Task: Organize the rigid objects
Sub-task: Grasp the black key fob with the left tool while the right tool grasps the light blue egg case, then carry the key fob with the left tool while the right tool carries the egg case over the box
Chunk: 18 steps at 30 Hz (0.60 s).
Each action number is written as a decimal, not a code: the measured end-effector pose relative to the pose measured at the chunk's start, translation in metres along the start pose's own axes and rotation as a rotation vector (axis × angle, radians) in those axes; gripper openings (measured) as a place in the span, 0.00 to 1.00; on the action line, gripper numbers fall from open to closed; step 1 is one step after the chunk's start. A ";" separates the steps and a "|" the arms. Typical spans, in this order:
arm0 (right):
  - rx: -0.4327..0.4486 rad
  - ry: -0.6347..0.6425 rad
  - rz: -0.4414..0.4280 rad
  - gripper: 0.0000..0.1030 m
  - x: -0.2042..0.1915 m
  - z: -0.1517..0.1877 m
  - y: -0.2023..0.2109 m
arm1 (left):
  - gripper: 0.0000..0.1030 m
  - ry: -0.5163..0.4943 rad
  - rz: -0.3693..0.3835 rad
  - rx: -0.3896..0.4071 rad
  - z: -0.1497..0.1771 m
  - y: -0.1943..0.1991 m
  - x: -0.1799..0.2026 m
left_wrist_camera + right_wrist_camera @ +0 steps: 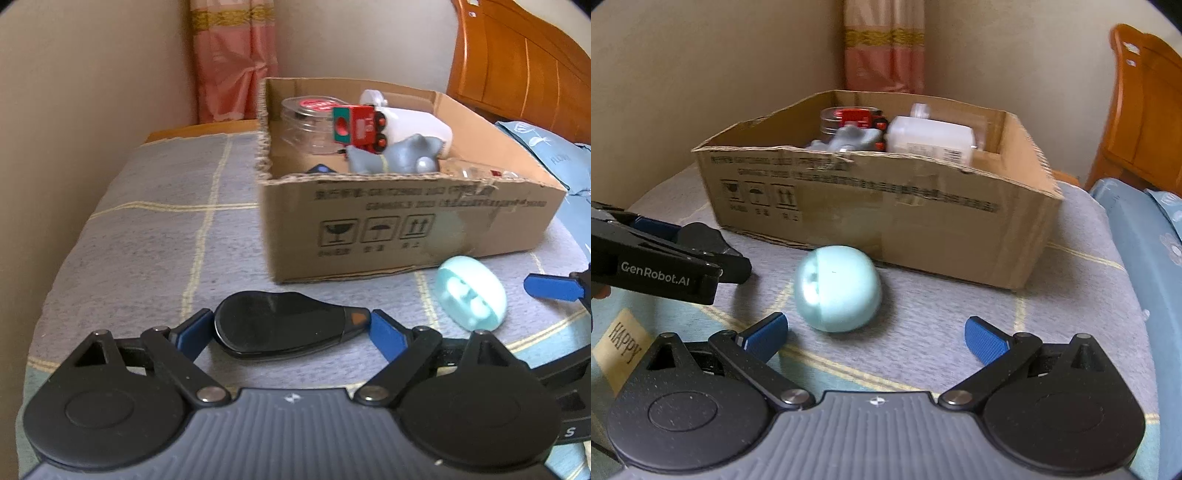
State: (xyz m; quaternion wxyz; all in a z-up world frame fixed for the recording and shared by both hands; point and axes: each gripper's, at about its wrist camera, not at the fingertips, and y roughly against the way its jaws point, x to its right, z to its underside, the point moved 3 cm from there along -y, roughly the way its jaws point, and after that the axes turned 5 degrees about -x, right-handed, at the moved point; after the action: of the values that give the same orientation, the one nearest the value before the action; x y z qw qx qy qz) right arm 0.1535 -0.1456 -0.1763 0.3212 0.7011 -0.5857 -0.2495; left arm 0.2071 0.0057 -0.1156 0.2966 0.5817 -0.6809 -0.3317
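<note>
A flat black teardrop-shaped object (280, 330) lies on the grey checked bedcover, between the fingers of my left gripper (286, 330); the blue pads touch both its ends. A pale blue egg-shaped case (837, 288) lies on the cover in front of the cardboard box (923, 218); it also shows in the left wrist view (471, 293). My right gripper (875, 338) is open and empty, just short of the case. The box (406, 229) holds a red toy train (360, 125), a white bottle (417, 127), a grey toy (399, 153) and a clear jar (306, 123).
The box stands against the wall corner with a pink curtain (234, 59) behind. A wooden headboard (524, 62) and blue bedding (1145, 258) are at the right. The left gripper's side (665, 262) shows in the right wrist view.
</note>
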 end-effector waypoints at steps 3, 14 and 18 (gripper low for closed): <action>0.014 0.030 -0.019 0.96 -0.009 -0.005 -0.004 | 0.87 0.002 0.005 0.001 0.001 0.001 -0.004; -0.002 0.120 -0.083 0.60 -0.025 -0.022 -0.007 | 0.87 -0.015 0.025 0.007 0.003 0.004 -0.009; -0.015 0.124 -0.087 0.56 -0.026 -0.024 -0.006 | 0.87 -0.021 0.027 0.007 0.003 0.003 -0.009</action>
State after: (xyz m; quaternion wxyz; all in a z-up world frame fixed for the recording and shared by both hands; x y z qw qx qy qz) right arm 0.1696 -0.1153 -0.1654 0.3507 0.7377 -0.5317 -0.2239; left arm 0.2041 0.0149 -0.1148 0.2919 0.5701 -0.6930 -0.3311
